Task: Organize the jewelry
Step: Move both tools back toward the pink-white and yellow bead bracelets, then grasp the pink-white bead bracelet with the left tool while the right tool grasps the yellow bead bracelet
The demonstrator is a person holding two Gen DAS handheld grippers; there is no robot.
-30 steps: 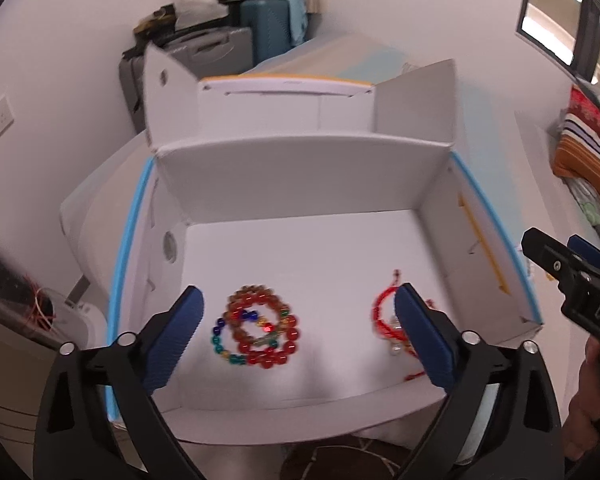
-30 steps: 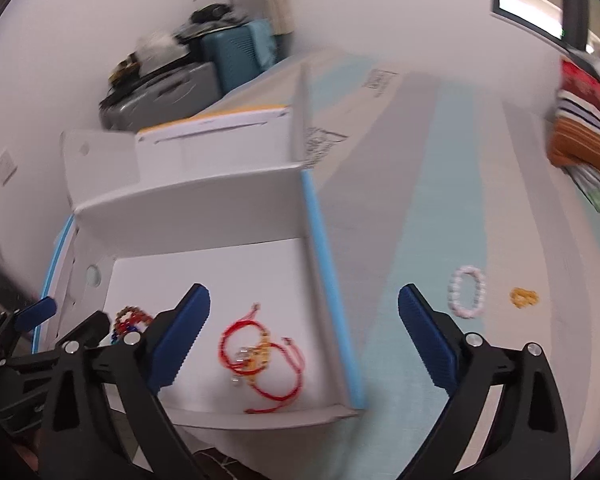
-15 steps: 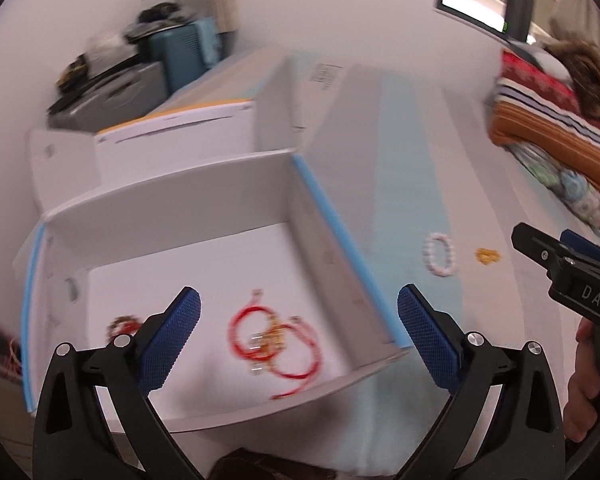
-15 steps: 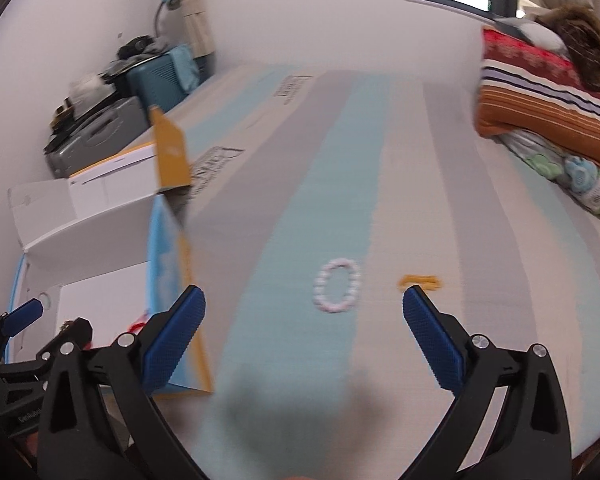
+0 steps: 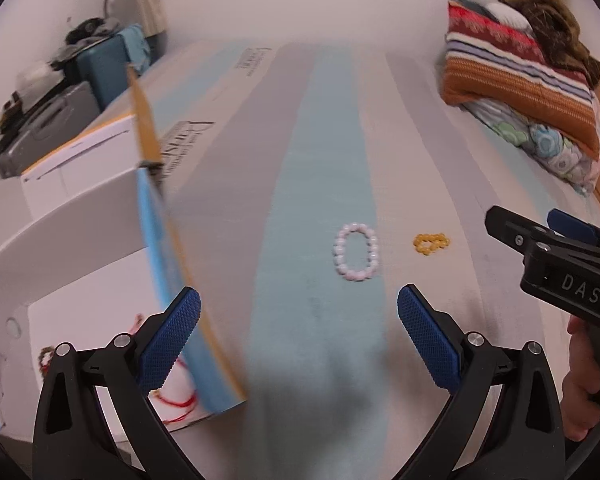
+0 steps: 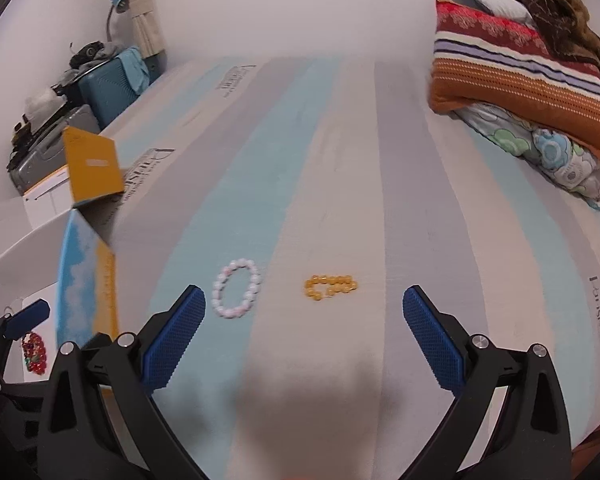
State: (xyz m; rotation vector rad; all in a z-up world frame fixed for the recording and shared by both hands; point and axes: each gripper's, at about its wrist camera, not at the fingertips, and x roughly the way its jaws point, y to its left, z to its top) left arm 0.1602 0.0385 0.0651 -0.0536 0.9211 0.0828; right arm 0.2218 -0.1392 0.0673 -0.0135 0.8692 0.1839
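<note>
left gripper (image 5: 298, 334): I hold it low over the mattress, jaws spread wide, nothing between the pads; it faces the pink bracelet, so I judge it staged to come down on that piece.
right gripper (image 6: 304, 330): mine too, jaws wide apart and empty, aimed at the stretch of mattress between the two loose pieces; likely meant for the yellow one.
box (image 5: 80, 240): white carton, flaps up, sitting on the mattress to the left of the pink bracelet; the open top is why it serves as the collecting place.
box contents: red cord bracelets (image 5: 178, 400) and a dark beaded bracelet (image 6: 34, 352) lie on the box floor, so part of the sorting looks done.
pink bracelet (image 5: 356, 252): pale bead loop lying flat on the blue stripe, well right of the box wall; an oval with its long axis running away from me, roughly along the stripe, open middle upward. A pinch across the narrow width should suit it.
yellow bracelet (image 6: 330, 286): just right of the pink bracelet, not touching it; collapsed into a flat strand, long axis crosswise to the stripes.
mattress (image 6: 420, 160): soft striped bed surface; I expect beads to sink slightly under a pad.
bedding (image 6: 520, 80): folded blankets far beyond and right of the pink bracelet, clear of the work.
</note>
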